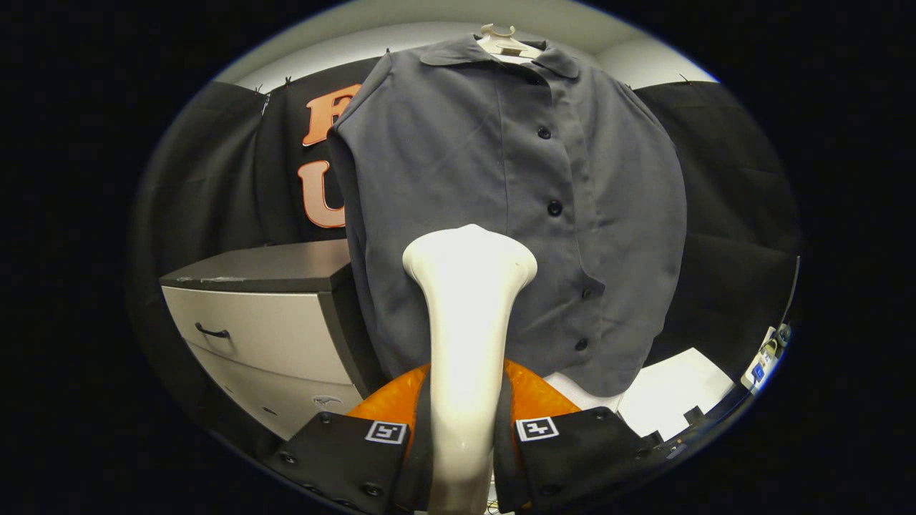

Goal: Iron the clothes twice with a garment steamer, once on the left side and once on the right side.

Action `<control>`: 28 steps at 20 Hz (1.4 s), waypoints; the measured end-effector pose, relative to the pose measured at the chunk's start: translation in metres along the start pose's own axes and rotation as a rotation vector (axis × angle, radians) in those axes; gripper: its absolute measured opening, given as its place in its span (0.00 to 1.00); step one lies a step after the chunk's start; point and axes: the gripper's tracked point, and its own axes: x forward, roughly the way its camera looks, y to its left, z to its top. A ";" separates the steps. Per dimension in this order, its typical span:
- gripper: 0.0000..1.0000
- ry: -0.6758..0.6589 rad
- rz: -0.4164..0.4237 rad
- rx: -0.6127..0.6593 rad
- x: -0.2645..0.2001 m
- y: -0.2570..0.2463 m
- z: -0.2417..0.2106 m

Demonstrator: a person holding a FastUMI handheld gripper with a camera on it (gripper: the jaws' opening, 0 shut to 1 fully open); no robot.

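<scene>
A grey button-up shirt (501, 179) hangs on a pale hanger (501, 43) in front of the black cloth wall. My gripper (461, 436) is shut on the white neck of the garment steamer (469, 322), both fingers pressed against its sides. The steamer's flared head points up at the lower middle of the shirt, just left of the button placket. Whether the head touches the fabric, I cannot tell. The steamer's orange body (533, 397) shows low behind the fingers.
A drawer cabinet (265, 315) with a dark top and black handles stands beside the shirt on the left, partly behind it. A white surface (673, 393) lies below the shirt's right hem. Small devices (766, 357) sit at the far right.
</scene>
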 end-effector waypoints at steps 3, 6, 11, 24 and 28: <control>0.41 0.029 -0.002 0.004 -0.001 0.000 -0.018; 0.42 0.061 -0.005 0.004 -0.002 0.000 -0.036; 0.42 0.095 -0.010 0.007 -0.002 0.000 -0.054; 0.41 -0.087 0.024 0.018 -0.052 -0.007 0.038; 0.41 -0.196 0.005 0.025 -0.066 -0.034 0.106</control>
